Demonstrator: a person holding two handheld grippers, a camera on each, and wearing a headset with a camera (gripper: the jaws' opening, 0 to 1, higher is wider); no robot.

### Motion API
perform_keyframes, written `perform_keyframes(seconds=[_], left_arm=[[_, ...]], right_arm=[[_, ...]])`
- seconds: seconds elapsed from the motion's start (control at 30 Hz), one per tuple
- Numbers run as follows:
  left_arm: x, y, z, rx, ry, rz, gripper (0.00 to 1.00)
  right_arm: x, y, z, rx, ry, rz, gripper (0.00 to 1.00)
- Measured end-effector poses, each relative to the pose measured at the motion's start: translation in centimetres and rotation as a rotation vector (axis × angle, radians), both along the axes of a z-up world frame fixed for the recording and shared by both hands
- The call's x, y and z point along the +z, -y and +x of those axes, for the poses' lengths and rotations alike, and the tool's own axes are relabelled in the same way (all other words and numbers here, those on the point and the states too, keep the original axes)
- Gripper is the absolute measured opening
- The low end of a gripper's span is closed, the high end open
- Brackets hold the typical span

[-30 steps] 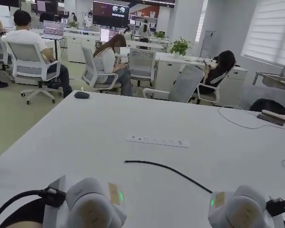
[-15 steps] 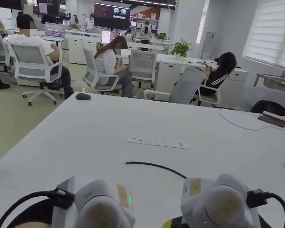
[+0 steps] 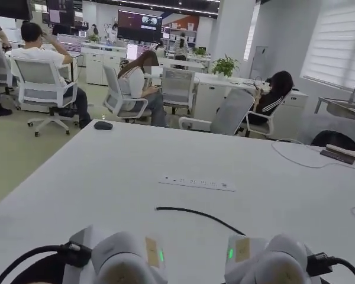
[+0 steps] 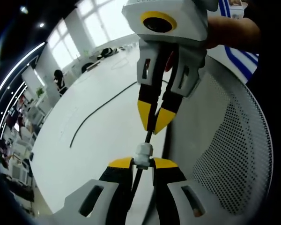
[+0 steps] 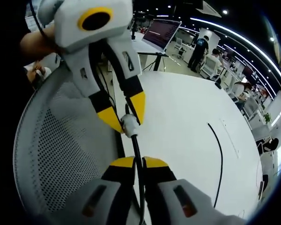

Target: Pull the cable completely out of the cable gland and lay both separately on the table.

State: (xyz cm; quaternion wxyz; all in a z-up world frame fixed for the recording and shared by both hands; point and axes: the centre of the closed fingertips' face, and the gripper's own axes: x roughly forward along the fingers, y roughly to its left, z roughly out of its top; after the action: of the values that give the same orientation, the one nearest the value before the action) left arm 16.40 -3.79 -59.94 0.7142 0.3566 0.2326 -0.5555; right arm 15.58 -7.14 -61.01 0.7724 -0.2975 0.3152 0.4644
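Here, left gripper [image 4: 143,162] pinching the small white plastic cable gland [image 4: 143,153], right gripper [image 5: 138,162] clamped on the thin black cable [image 5: 135,145] just beside it, cable's far end lying on the wide white table [image 3: 106,177].

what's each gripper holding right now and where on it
The left hand-held gripper grips the gland by its white body. The right hand-held gripper grips the cable just beside the gland.
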Motion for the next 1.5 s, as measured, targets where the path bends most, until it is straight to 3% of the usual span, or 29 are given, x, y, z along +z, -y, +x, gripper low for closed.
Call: perform_keyframes(seconds=[0.07, 0.5, 0.8, 0.87, 0.93, 1.03, 1.17, 1.23, 1.33, 1.4, 1.5], left_arm=[[0.2, 0.0, -0.1, 0.002, -0.015, -0.021, 0.17], [0.4, 0.0, 0.1, 0.007, -0.011, -0.031, 0.17], [0.5, -0.3, 0.5, 0.018, -0.006, -0.031, 0.17], [0.6, -0.2, 0.5, 0.018, -0.004, -0.038, 0.17], [0.7, -0.1, 0.5, 0.021, -0.013, -0.054, 0.17], [0.5, -0.1, 0.5, 0.015, -0.004, -0.035, 0.17], [0.3, 0.1, 0.4, 0.009, 0.002, -0.028, 0.17], [0.4, 0.2, 0.4, 0.008, 0.007, -0.026, 0.17], [0.2, 0.5, 0.3, -0.006, 0.023, -0.009, 0.17], [0.0, 0.6, 0.2, -0.015, 0.039, 0.007, 0.17], [-0.1, 0.8, 0.0, -0.022, 0.041, 0.011, 0.17]], right_arm=[[0.0, 0.6, 0.0, -0.019, 0.007, -0.003, 0.04], [-1.7, 4.1, -0.9, -0.075, -0.05, -0.067, 0.03], [-3.7, 6.4, -1.7, -0.073, -0.097, -0.175, 0.03], [-4.0, 6.6, -1.8, -0.066, -0.097, -0.204, 0.1], [-3.8, 6.4, -1.8, -0.068, -0.093, -0.197, 0.17], [-2.7, 5.2, -1.0, -0.095, -0.061, -0.137, 0.27], [-1.1, 3.3, -0.2, -0.083, -0.021, -0.086, 0.32], [-0.2, 2.1, 0.2, -0.065, 0.004, -0.046, 0.31], [1.4, -0.4, 0.2, -0.043, 0.014, 0.068, 0.28], [2.0, -1.4, 0.1, -0.032, 0.025, 0.103, 0.25], [1.9, -2.1, 0.1, -0.015, 0.033, 0.102, 0.19]])
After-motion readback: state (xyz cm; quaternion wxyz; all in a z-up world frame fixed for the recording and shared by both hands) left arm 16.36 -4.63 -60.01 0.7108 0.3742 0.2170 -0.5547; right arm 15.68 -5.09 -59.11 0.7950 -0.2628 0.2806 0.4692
